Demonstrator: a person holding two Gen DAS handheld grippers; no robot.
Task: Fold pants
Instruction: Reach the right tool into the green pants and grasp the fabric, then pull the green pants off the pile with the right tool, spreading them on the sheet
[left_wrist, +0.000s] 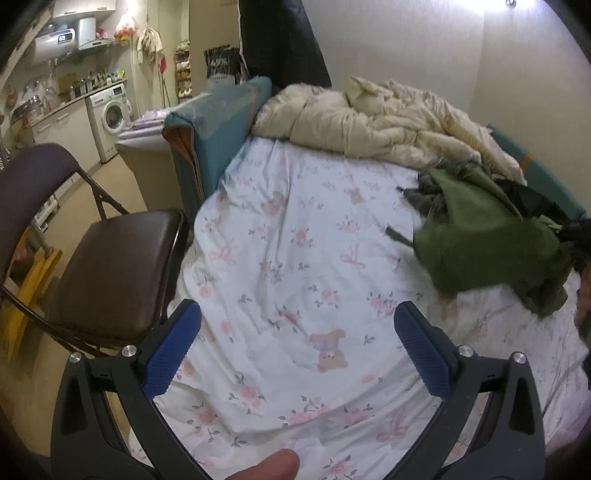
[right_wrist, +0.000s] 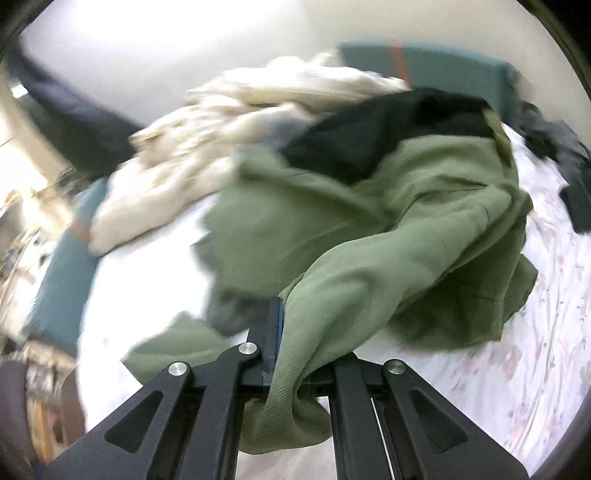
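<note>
Green pants lie crumpled on the right side of a bed with a white floral sheet. In the right wrist view the same green pants fill the middle, and my right gripper is shut on a bunched fold of them, the cloth draping over and below the jaws. My left gripper hovers over the bare sheet at the near side, open, its blue pads wide apart with nothing between them. A fingertip shows at the bottom edge of that view.
A cream duvet is heaped at the bed's far end. Dark garments lie beside the pants. A brown folding chair stands left of the bed, with a teal bed frame and a kitchen counter with a washing machine behind.
</note>
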